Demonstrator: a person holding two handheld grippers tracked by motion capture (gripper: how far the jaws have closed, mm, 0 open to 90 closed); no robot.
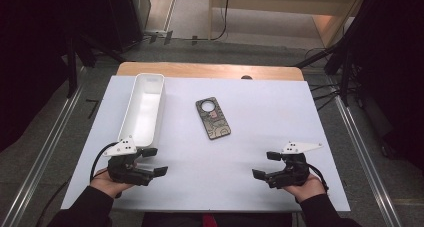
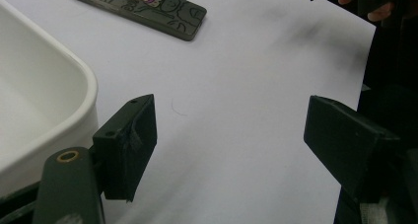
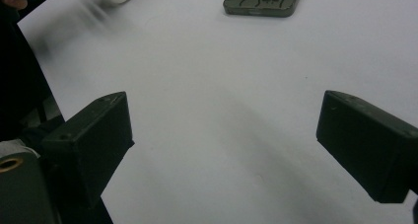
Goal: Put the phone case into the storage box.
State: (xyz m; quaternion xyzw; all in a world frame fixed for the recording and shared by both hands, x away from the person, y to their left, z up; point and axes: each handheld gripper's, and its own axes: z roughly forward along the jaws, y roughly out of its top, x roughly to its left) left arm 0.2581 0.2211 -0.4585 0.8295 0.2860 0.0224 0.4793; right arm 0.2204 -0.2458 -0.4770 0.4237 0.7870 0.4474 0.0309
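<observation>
High view: you're holding the left tool [image 1: 153, 161] and the right tool [image 1: 264, 164] low over the near edge of the white sheet-covered surface [image 1: 260, 117], one at each side, both pointing inward. Both tools are standing released, jaws wide, nothing between them. This looks like a ready stance, hands parked clear of the working area. The dark rectangular phone case with a round camera ring and cartoon print [image 1: 213, 118] is lying flat mid-surface, well apart from both tools, roughly between them and farther out. The long white plastic tray [image 1: 159, 94] is sitting lengthwise at the left, its near end just beside your left tool, probably staged as the drop spot.

Left gripper view: you're aiming across the surface toward the far hand; the tray's rounded corner [image 2: 86, 93] is just beside the left jaw, apart from it as far as I can tell. The phone case [image 2: 162, 9] is lying up ahead, untouched. The jaws are gaping with bare sheet between them.

Right gripper view: jaws are spread wide over bare sheet; the case's near end [image 3: 261, 2] is lying ahead, slightly inside the gap line, so a straight reach looks workable.
</observation>
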